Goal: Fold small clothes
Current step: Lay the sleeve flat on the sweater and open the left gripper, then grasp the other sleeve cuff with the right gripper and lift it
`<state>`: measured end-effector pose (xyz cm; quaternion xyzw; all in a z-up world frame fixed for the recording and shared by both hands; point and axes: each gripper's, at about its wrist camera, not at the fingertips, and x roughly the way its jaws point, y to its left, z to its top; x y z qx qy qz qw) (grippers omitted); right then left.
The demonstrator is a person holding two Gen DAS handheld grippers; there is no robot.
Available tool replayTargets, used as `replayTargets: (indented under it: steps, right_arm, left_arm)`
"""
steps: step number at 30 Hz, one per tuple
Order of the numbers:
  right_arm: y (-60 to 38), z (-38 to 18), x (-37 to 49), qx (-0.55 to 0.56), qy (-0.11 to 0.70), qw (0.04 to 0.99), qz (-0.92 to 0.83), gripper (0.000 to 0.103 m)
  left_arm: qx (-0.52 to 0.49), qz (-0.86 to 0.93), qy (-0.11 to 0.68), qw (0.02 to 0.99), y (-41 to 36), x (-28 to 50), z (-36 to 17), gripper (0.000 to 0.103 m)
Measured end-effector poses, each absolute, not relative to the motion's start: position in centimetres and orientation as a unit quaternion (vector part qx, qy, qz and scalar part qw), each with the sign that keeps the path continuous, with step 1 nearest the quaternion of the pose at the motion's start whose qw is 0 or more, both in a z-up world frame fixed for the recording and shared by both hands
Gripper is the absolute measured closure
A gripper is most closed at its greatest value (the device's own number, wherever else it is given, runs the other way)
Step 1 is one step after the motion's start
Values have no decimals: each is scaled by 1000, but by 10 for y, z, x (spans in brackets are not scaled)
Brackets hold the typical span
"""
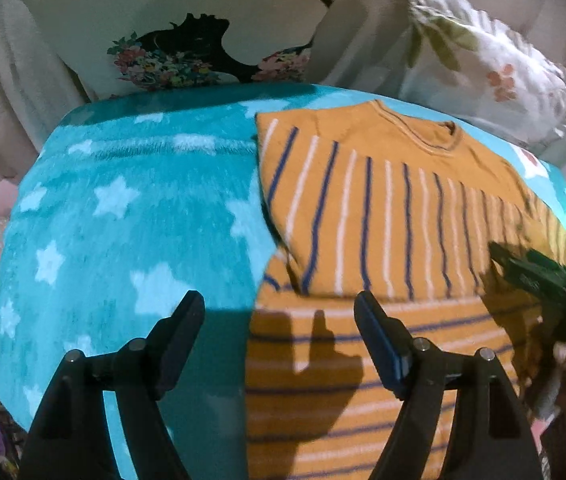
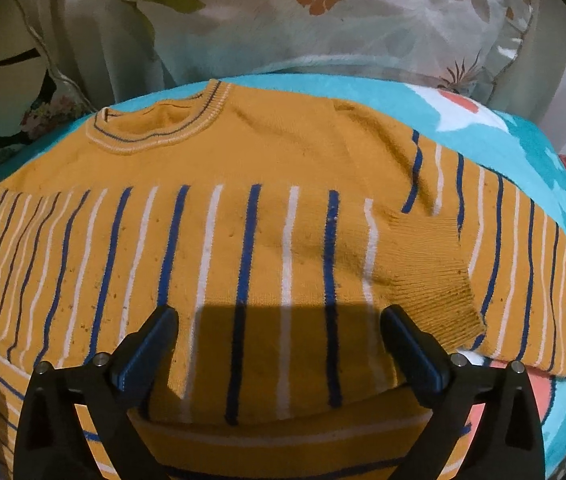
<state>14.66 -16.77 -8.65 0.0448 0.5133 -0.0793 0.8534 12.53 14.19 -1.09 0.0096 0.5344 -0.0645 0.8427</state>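
While the mustard-yellow striped sweater [image 2: 267, 240] lies spread on the turquoise star-patterned blanket [image 1: 123, 208], we hold both grippers above it with nothing between their fingers. Our left gripper [image 1: 279, 308] stands with its jaws well apart, one finger over bare blanket and the other over the sweater's edge, gripping nothing. Our right gripper [image 2: 279, 320] has its jaws spread wide, hanging over the striped body of the garment, and holds nothing either; in the left wrist view it shows as a blurred dark shape at the blanket's right edge.

The sweater sits toward the right side of the blanket, its ribbed collar [image 2: 159, 128] pointing to the far edge. Both sleeves lie folded in across the chest, so that their blue and white stripes run from far to near, and one ribbed cuff [image 2: 431, 276] lies just beside the right gripper's right finger. Nearer to us, below the sleeves, the body's stripes run crosswise.

Beyond the far edge of the blanket lie a leaf-printed pillow [image 2: 363, 16] and a pillow with a dark silhouette and flowers [image 1: 179, 52].
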Motion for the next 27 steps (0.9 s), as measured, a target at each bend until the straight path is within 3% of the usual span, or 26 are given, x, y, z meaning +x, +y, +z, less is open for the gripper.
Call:
replayTargets:
  steps: [12, 17, 27]
  right_arm:
    - [-169, -84, 152, 37, 541, 837, -69, 0]
    - [-176, -65, 156, 64, 544, 834, -72, 24]
    - [-244, -27, 75, 142, 490, 858, -59, 30]
  left_arm:
    - [11, -78, 543, 836, 148, 91, -9, 26]
    - [11, -64, 540, 839, 145, 82, -5, 26]
    - [11, -56, 545, 837, 99, 65, -3, 26]
